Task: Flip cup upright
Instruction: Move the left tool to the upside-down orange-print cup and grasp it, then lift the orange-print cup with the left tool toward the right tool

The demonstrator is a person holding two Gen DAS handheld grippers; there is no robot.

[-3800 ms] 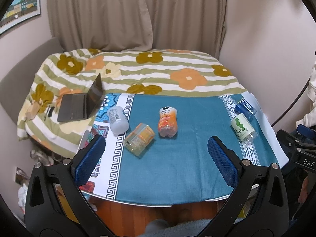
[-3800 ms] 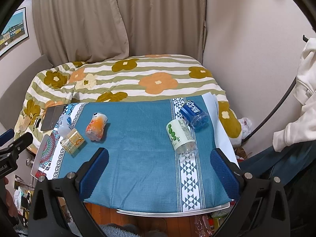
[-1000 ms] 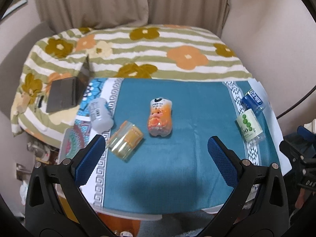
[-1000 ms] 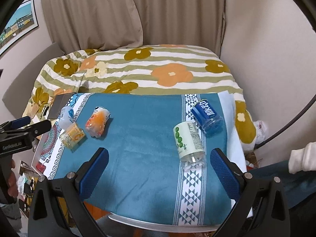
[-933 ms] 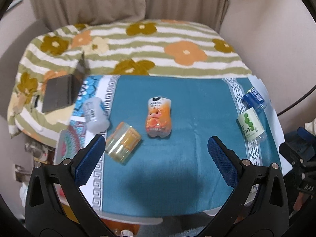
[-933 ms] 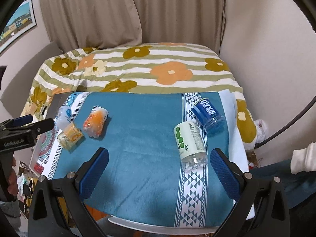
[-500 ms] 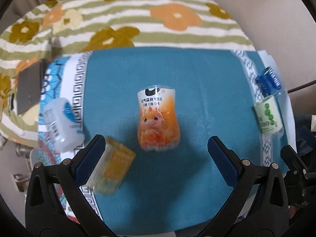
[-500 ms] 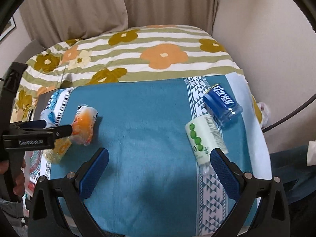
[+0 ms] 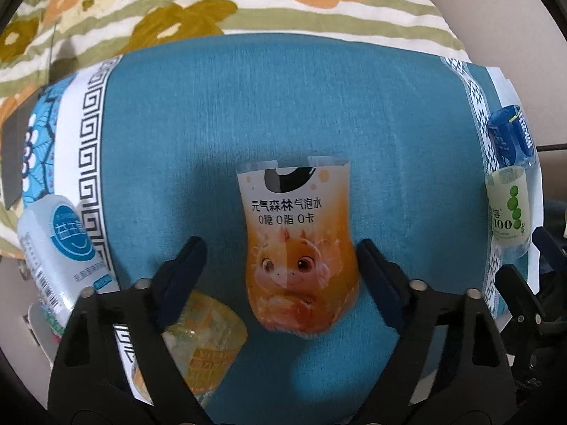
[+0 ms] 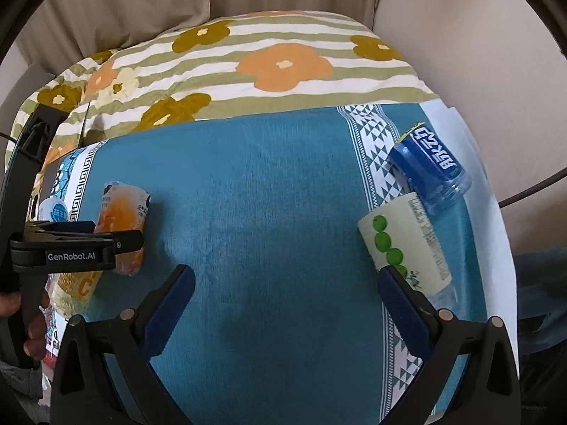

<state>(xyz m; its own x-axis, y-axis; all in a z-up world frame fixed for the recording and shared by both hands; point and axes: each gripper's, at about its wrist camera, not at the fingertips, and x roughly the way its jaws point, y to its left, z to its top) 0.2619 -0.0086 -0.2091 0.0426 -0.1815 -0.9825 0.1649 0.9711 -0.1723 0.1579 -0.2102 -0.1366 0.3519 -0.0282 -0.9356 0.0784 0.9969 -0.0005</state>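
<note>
Left wrist view: the orange cup [image 9: 299, 248] lies on its side on the teal cloth [image 9: 248, 113], its cut open end pointing away from me and its rounded bottom toward me. My left gripper [image 9: 280, 265] is spread wide around it, one blue pad on each side of the cup's lower half. The right-hand pad sits just beside the cup wall; I cannot tell whether it touches. The left-hand pad stands clear of it, with cloth showing between. Nothing is pinched.

Under my left finger lies a yellow cup [image 9: 202, 343], also on its side, partly hidden by the finger. Further left, on the white patterned border, a white bottle [image 9: 62, 255] with a blue round label lies tipped over. At the far right edge of the cloth a blue bottle [image 9: 510, 134] and a green-dotted bottle [image 9: 510, 212] lie end to end, touching or nearly so.

From the right wrist view, the orange cup [image 10: 124, 219] is at the cloth's left side with the left gripper [image 10: 76, 244] across its near end. My right gripper [image 10: 283, 297] hangs over bare teal cloth [image 10: 276, 194], fingers wide apart and holding nothing; its right finger overlaps the green-dotted bottle [image 10: 404, 244] in the picture. The blue bottle [image 10: 428, 170] lies just beyond that. A flowered, striped blanket [image 10: 276, 60] covers the bed behind the cloth.
</note>
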